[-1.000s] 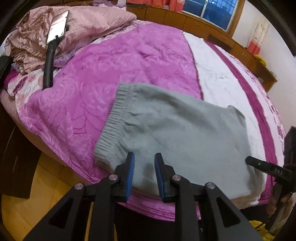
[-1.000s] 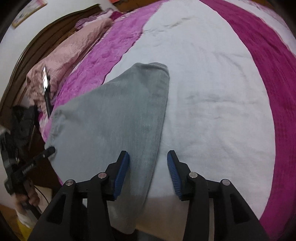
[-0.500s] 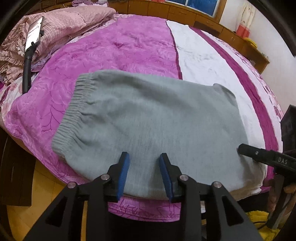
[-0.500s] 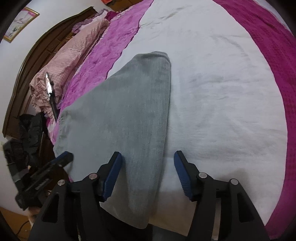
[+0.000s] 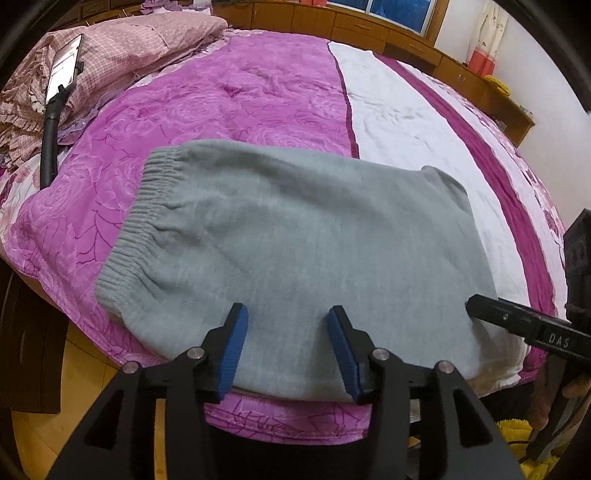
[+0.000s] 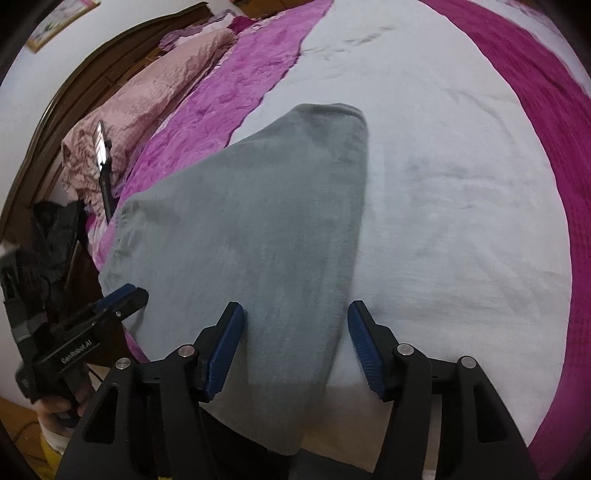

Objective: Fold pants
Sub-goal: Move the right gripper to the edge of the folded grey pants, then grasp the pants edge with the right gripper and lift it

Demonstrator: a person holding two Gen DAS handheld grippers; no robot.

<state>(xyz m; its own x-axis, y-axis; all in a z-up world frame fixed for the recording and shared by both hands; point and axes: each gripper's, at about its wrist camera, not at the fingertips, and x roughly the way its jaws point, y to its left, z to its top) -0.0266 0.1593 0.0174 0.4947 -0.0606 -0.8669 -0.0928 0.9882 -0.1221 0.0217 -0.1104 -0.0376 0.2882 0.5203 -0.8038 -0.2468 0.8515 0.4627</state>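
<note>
The grey pants [image 5: 295, 236] lie folded on the bed near its front edge, ribbed waistband [image 5: 136, 218] at the left. They also show in the right wrist view [image 6: 251, 236], where their near end hangs over the bed edge. My left gripper [image 5: 287, 350] is open and empty, just above the near edge of the pants. My right gripper [image 6: 295, 343] is open and empty over the right side of the pants; it shows at the right of the left wrist view [image 5: 524, 325]. The left gripper shows at the lower left of the right wrist view [image 6: 88, 332].
The bed has a purple quilt [image 5: 221, 99] and a white and magenta cover [image 6: 461, 184]. A pink blanket pile [image 5: 122, 48] and a phone on a black stand [image 5: 59, 85] sit at the far left. Wooden cabinets [image 5: 369, 33] line the back wall. Wooden floor [image 5: 74, 369] lies below.
Both grippers have opened wider. The left gripper has moved in over the pants from the waistband side. The pants lie still.
</note>
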